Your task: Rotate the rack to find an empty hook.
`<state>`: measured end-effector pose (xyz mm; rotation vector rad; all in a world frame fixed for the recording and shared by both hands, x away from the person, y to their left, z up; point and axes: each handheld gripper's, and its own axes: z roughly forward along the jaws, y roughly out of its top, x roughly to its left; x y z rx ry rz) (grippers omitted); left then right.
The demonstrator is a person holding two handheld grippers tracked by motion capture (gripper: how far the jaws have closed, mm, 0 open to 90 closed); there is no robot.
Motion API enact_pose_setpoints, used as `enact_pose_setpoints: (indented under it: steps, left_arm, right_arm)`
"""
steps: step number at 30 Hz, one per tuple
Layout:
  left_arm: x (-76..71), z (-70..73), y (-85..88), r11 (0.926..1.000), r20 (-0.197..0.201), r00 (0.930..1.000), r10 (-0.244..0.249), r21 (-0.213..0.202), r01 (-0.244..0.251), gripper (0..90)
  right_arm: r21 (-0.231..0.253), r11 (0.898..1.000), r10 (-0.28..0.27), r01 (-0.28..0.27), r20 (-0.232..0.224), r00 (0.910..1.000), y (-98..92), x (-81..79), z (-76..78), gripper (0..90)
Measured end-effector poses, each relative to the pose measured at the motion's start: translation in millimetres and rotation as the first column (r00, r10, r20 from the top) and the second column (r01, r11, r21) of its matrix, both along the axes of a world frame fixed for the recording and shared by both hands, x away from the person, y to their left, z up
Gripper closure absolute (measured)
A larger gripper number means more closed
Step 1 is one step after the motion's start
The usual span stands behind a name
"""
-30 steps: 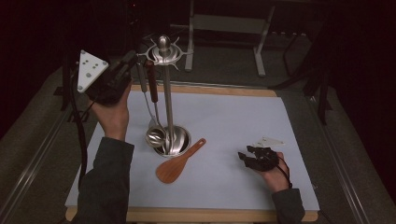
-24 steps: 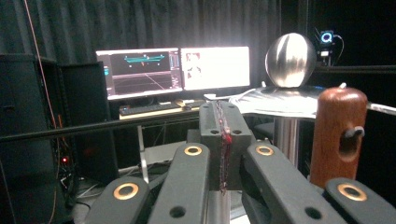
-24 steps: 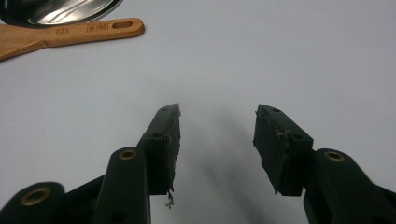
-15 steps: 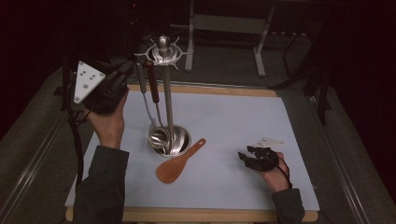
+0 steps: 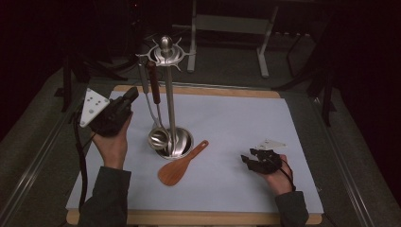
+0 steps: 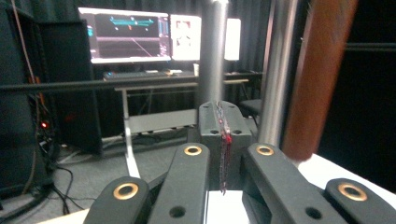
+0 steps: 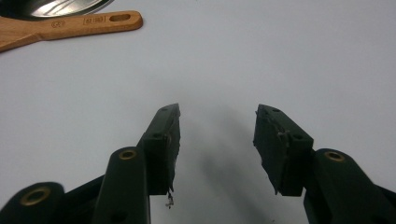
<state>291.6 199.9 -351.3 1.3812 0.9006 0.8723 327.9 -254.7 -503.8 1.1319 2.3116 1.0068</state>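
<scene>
Left gripper [image 5: 131,96] raised beside the utensil stand [image 5: 166,94], jaws pressed together with nothing between them — just left of the brown-handled ladle [image 5: 153,101] hanging from the stand's top. Right gripper [image 5: 247,160] resting low on the white mat [image 5: 246,123], jaws spread, holding nothing. Wooden spatula [image 5: 182,163] lies flat on the mat — blade toward the person, handle tip by the stand's base.
</scene>
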Motion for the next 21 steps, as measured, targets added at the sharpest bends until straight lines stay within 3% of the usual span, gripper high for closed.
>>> enact_pose_setpoints:
  steps: [2, 8, 11, 13, 14, 21]
  left_arm:
    - [-1.1, -3.2, -1.0, 1.0000, -0.005, 1.0000, -0.006, 0.002, 0.006, 89.6]
    - [-11.8, -32.3, -12.7, 0.9982, -0.055, 0.9976, -0.042, 0.040, 0.044, 89.4]
    - [-17.2, -43.7, -14.6, 0.9977, -0.074, 0.9956, -0.058, 0.033, 0.060, 89.2]
    - [-17.2, -43.7, -14.6, 0.9977, -0.074, 0.9956, -0.058, 0.033, 0.060, 89.2]
    - [-22.6, -53.2, -16.0, 0.9972, -0.087, 0.9940, -0.067, 0.028, 0.069, 89.2]
    - [-36.9, -82.2, -26.6, 0.9922, -0.127, 0.9861, -0.107, 0.050, 0.114, 88.5]
  right_arm:
    - [0.000, 1.000, -0.001, 0.001, -0.001, 1.0000, -0.1, 0.0, -0.2, 50.6]
    - [0.001, 1.000, -0.005, 0.005, 0.000, 1.0000, -0.3, -0.5, 0.3, 50.6]
    - [-0.002, 1.000, -0.003, 0.003, 0.003, 1.0000, -0.7, -0.6, 0.7, 50.6]
    - [-0.002, 1.000, -0.003, 0.003, 0.003, 1.0000, -0.7, -0.6, 0.7, 50.6]
    - [-0.002, 1.000, -0.003, 0.003, 0.003, 1.0000, -0.7, -0.6, 0.7, 50.5]
    - [-0.004, 1.000, -0.003, 0.003, 0.002, 1.0000, 0.0, -1.3, 0.4, 50.4]
